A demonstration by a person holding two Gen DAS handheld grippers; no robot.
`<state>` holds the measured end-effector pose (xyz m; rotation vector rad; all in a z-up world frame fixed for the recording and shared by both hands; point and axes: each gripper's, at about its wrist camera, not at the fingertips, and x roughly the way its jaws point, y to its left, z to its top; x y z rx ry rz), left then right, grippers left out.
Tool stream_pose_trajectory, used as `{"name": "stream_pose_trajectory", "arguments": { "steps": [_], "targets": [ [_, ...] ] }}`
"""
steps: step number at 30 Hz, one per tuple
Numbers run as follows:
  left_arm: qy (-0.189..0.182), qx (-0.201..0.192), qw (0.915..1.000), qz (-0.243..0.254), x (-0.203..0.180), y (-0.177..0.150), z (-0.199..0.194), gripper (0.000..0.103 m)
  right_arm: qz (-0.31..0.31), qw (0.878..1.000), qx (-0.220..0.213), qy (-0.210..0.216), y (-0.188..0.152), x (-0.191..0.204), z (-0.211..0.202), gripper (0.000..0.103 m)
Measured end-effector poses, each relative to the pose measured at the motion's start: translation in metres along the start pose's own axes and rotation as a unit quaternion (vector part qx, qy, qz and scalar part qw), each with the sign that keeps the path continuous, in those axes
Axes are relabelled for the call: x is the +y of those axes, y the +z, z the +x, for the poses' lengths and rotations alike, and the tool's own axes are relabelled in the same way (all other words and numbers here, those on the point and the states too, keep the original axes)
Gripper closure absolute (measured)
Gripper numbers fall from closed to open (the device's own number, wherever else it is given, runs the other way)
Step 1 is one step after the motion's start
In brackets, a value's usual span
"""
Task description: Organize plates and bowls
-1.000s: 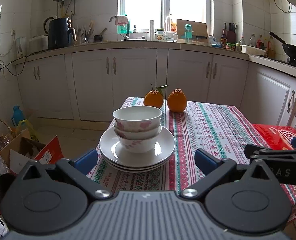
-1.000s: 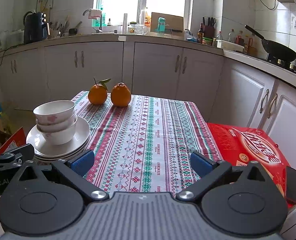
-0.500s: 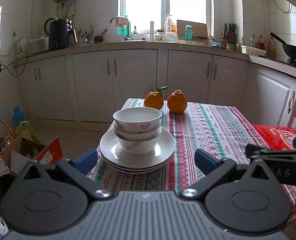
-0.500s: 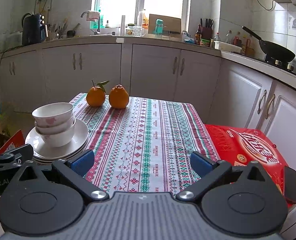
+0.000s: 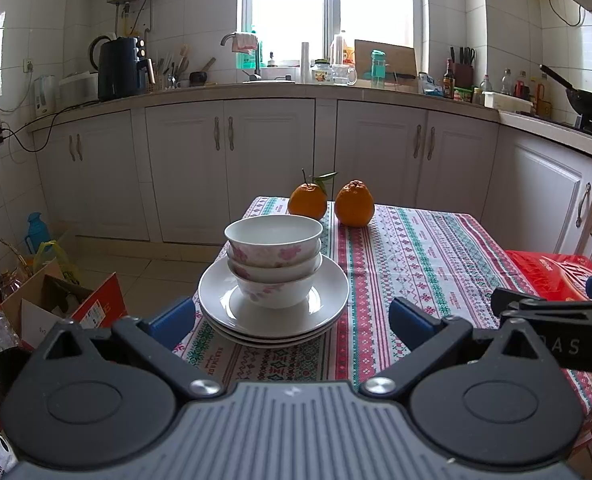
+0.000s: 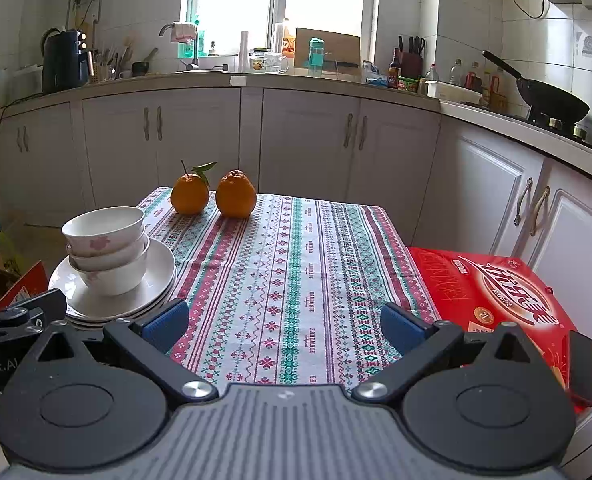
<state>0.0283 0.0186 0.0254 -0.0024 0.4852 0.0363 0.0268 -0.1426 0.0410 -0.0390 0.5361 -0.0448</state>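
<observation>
I hold my left gripper [image 5: 291, 318] level, jaws spread wide with nothing between them. My right gripper [image 6: 283, 322] sits just to its right, level too, jaws equally wide and holding nothing.

On the table [image 6: 296, 280], the nested bowls [image 5: 273, 256] sit on stacked plates [image 5: 273, 320] at nine o'clock; two oranges [image 6: 211, 194] stand side by side at eleven; a box [image 6: 496, 304] lies at three.
</observation>
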Motion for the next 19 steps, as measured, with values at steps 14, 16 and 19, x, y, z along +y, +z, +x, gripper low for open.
{"name": "stream_pose_trajectory", "arguments": {
  "steps": [14,16,19],
  "targets": [
    [0.001,0.0,1.0,-0.003,-0.0001,0.0013,-0.0013,0.001,-0.001,1.0,-0.003,-0.001,0.0,0.0006,-0.0008,0.0],
    [0.001,0.0,1.0,-0.003,-0.0001,0.0013,-0.0013,0.001,-0.002,1.0,-0.003,-0.002,-0.0001,0.0005,-0.0011,0.0],
    [0.0,0.001,1.0,-0.003,-0.0005,0.0016,-0.0015,0.001,-0.001,1.0,-0.003,-0.002,-0.0001,0.0004,-0.0009,0.0]
  ]
}}
